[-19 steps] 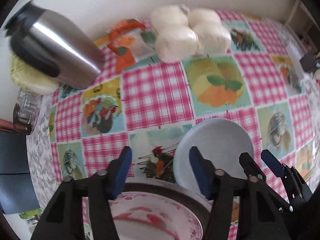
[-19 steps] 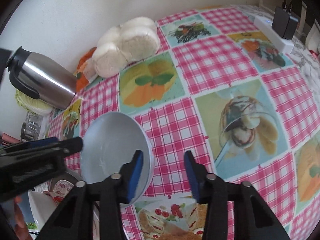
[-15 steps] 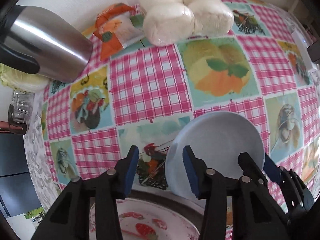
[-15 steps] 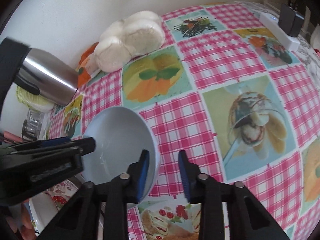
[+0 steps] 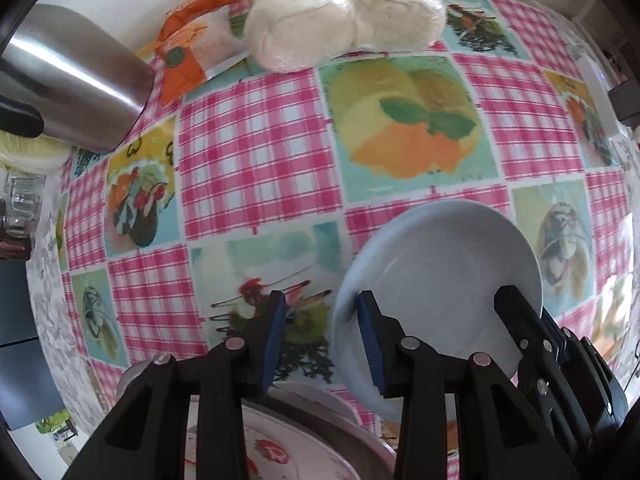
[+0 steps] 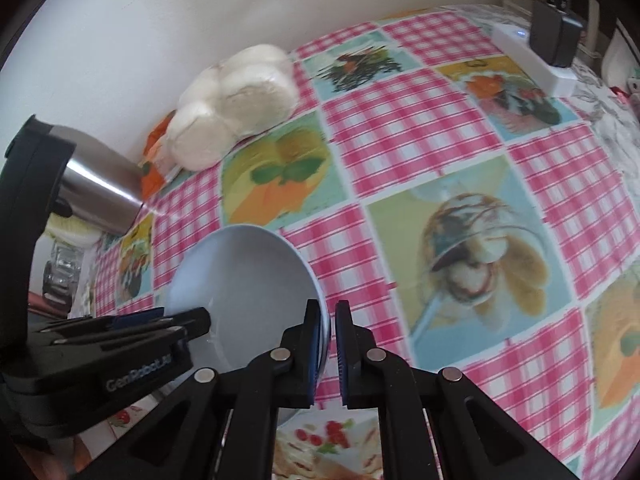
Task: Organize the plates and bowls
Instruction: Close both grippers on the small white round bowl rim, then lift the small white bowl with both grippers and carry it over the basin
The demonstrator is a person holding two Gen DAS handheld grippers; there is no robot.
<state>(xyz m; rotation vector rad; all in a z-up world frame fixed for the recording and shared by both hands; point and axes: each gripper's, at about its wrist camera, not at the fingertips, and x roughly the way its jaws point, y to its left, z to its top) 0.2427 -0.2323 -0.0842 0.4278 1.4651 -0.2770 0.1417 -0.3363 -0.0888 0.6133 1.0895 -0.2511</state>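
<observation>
The right gripper (image 6: 329, 354) is clamped on the rim of the pale bowl (image 6: 244, 280), blue pads nearly together. The left gripper (image 5: 322, 340) is closing; its right pad seems to touch the bowl's far edge, with nothing visible between its jaws.

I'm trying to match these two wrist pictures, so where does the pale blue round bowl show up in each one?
Left wrist view: the pale blue round bowl sits lower right, tilted, just right of the claw's right finger.
Right wrist view: the bowl is lower left of centre, its rim pinched by the right claw.
Shared landmark: the bag of white round buns against the wall.
</observation>
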